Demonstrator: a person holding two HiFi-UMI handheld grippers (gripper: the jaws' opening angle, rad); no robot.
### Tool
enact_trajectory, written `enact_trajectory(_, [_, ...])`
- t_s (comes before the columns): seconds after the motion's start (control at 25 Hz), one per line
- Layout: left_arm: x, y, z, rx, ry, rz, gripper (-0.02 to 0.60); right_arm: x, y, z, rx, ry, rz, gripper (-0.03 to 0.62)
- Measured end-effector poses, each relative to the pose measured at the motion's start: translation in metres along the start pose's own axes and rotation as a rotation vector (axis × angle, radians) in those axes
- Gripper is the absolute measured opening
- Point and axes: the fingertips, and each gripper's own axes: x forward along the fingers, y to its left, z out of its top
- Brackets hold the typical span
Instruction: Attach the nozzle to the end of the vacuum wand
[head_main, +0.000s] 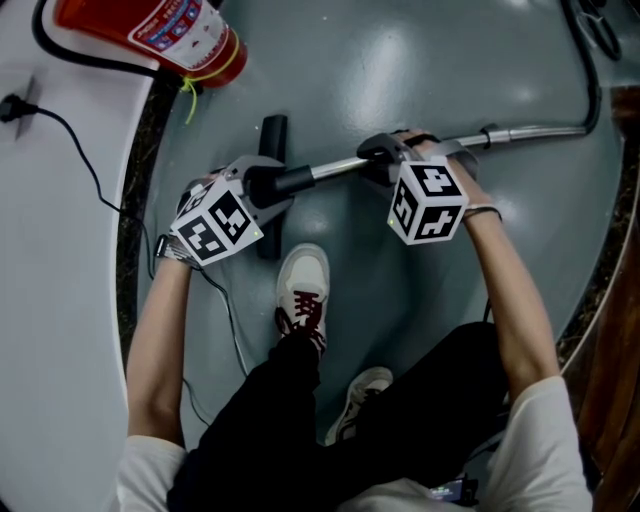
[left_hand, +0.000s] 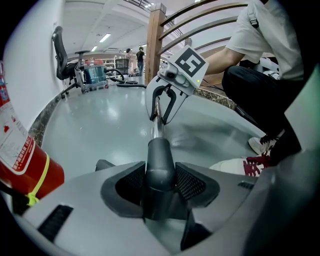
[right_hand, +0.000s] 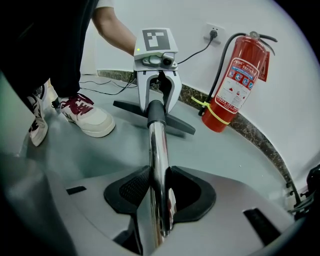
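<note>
Our left gripper's (left_hand: 160, 182) jaws pinch the dark neck (left_hand: 160, 162) of the nozzle (head_main: 272, 131). Our right gripper's (right_hand: 159, 190) jaws pinch the chrome vacuum wand (right_hand: 157, 145). The neck already sleeves the wand's end, so we judge the joint nearly made, with only a seating push left. The nozzle is a flat dark T-shaped head. In the head view it lies at eleven o'clock, and the wand runs toward two o'clock.

The nozzle (head_main: 272, 135) lies on the floor (head_main: 400, 80) at the wand's (head_main: 335, 169) left end, fire extinguisher (head_main: 160, 25) behind it, shoe (head_main: 305, 280) before it.
</note>
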Motion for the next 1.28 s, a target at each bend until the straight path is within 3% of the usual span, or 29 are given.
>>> enact_trajectory(1.28, [0.021,0.014,-0.011,0.056,0.062,0.077,0.190,0.023,-0.004,-0.010,-0.006,0.034,-0.018,0.149])
